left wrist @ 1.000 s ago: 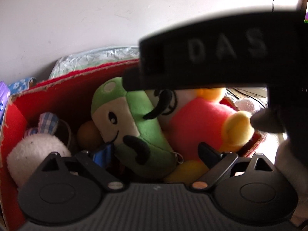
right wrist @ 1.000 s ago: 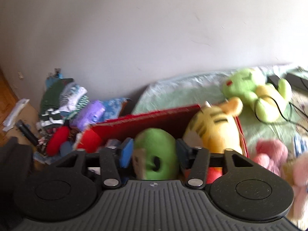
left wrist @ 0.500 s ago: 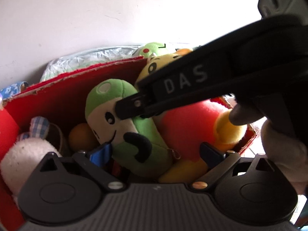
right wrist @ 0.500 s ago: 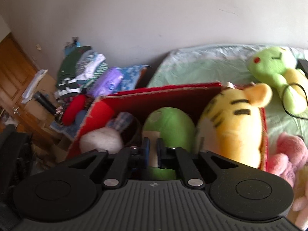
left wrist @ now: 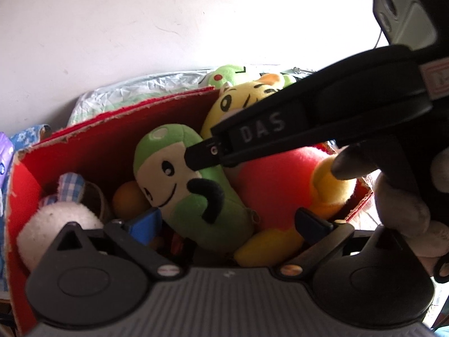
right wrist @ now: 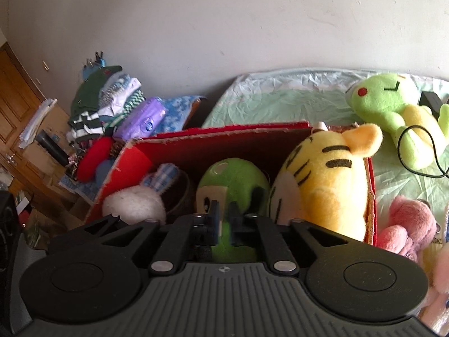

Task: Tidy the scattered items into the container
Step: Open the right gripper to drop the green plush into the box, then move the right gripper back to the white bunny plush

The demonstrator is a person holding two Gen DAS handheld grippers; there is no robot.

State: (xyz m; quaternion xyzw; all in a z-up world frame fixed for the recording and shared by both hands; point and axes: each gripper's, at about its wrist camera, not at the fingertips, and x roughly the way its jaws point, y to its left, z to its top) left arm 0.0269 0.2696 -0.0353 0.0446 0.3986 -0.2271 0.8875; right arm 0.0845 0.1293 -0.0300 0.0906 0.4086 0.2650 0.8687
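Note:
A red cardboard box [left wrist: 112, 140] [right wrist: 224, 140] holds a green plush [left wrist: 196, 196] [right wrist: 233, 179], a yellow tiger plush in a red shirt [left wrist: 275, 185] [right wrist: 328, 185], a white bunny plush [left wrist: 53, 224] [right wrist: 134, 205] and an orange ball [left wrist: 129, 199]. My left gripper [left wrist: 227, 224] is open and empty, just above the box's near side. My right gripper [right wrist: 223, 219] is shut and empty above the green plush; it crosses the left wrist view [left wrist: 280, 132] from the right.
A green frog plush [right wrist: 393, 115] with a black cable over it and a pink plush [right wrist: 407, 224] lie on the pale green sheet [right wrist: 280, 104] right of the box. Folded clothes [right wrist: 106, 104] and a purple pack [right wrist: 143, 118] pile up at the left wall.
My right gripper has shut, from wide open a second ago, and has drawn back up and to the right over the box. My left gripper has stayed open.

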